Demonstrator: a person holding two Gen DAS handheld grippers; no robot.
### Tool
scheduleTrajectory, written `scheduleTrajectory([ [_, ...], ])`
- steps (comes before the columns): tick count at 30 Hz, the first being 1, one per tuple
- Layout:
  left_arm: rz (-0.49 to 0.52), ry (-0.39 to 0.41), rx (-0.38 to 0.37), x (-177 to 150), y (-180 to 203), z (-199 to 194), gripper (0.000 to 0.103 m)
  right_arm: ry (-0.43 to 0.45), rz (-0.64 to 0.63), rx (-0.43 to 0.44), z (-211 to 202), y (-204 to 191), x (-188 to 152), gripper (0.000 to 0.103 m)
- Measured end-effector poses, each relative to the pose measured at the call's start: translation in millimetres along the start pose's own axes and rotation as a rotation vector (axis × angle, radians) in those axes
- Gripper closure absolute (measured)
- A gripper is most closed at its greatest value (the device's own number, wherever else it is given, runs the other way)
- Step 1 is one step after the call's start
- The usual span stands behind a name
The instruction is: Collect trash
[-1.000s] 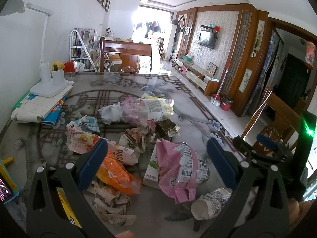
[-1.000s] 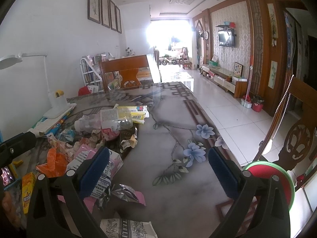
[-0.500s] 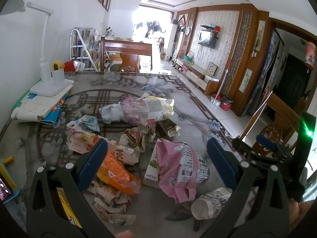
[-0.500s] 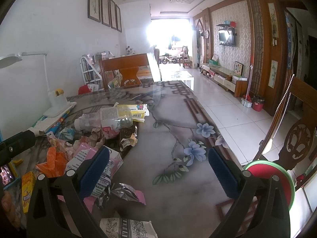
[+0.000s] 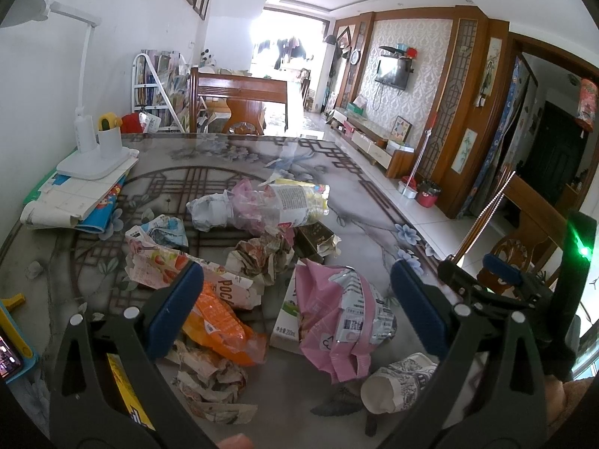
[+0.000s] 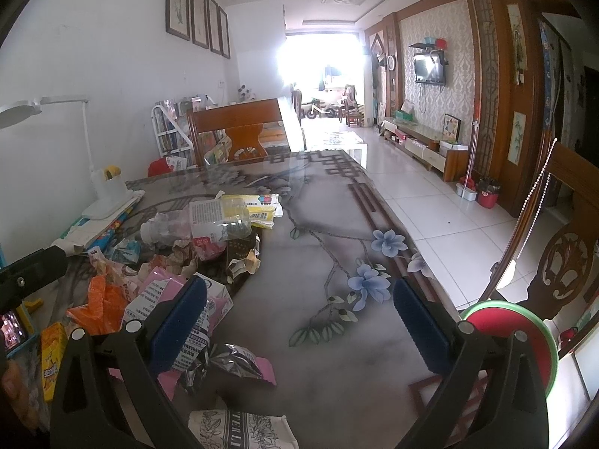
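Evidently both tools are poised rather than working. The left tool (image 5: 292,303) is spread wide and holds nothing; it hangs above the near edge of the table (image 5: 374,224), tipped down over the heap, so that the pink plastic bag (image 5: 337,318) and the white milk carton (image 5: 286,321) lie between its blue pads (image 5: 172,307). That framing suggests the bag is its likely first pick. The right tool (image 6: 299,321) is equally wide and empty, held level over the near right part of the table, aimed along bare printed cloth toward the far edge; its left pad sits just beside the same pink bag (image 6: 176,299).

Outward, the trash clusters toward the table's left and middle: an orange wrapper (image 5: 217,321) touching crumpled newspaper (image 5: 209,381), a crushed paper cup (image 5: 397,385) at the near edge, a clear plastic bottle (image 5: 277,205) lying on its side further in. A white desk lamp (image 5: 93,149) stands on papers at the left edge, probably not trash.
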State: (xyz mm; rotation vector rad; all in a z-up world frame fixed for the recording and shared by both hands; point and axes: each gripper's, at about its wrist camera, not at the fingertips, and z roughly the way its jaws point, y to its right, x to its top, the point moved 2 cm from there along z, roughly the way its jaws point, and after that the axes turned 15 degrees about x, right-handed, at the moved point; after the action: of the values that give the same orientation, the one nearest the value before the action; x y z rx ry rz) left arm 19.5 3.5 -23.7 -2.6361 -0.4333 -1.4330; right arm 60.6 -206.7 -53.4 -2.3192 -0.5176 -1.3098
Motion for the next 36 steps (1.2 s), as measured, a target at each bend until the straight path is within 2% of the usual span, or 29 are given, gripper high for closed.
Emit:
scheduleTrajectory([
  [17, 0.0, -0.004, -0.002, 0.4, -0.3, 0.9, 0.005, -0.007, 0.003, 0.002, 1.1, 1.0, 1.0, 0.007],
  [22, -0.005, -0.031, -0.001, -13.3, -3.8, -0.4, 0.005, -0.011, 0.01, 0.016, -0.1, -2.2, -11.2, 0.007],
  [24, -0.016, -0.04, 0.039, -19.1, -10.0, -4.0, 0.005, -0.002, 0.004, 0.02, -5.6, -3.9, -15.3, 0.007],
  [27, -0.063, -0.08, 0.196, -39.6, -31.7, -10.3, 0.005, 0.011, 0.013, 0.028, -13.7, -3.9, -18.9, 0.007],
  [30, -0.202, -0.21, 0.302, -72.4, -67.8, -12.2, 0.006, 0.023, 0.063, 0.051, -22.4, -1.7, -24.5, 0.007],
  [32, -0.286, -0.303, 0.364, -94.6, -91.9, -10.2, 0.014, 0.021, 0.097, 0.068, -26.1, 2.4, -22.3, 0.007],
  [33, -0.302, -0.337, 0.401, -102.8, -101.0, -9.3, 0.02, 0.019, 0.111, 0.078, -28.5, 2.7, -24.4, 0.007],
  [34, -0.308, -0.367, 0.446, -111.1, -109.4, -9.8, 0.021, 0.015, 0.12, 0.085, -30.8, 2.6, -26.5, 0.007],
  [36, -0.32, -0.39, 0.469, -119.2, -117.8, -10.3, 0.021, 0.008, 0.128, 0.09, -34.0, 1.8, -29.2, 0.007],
])
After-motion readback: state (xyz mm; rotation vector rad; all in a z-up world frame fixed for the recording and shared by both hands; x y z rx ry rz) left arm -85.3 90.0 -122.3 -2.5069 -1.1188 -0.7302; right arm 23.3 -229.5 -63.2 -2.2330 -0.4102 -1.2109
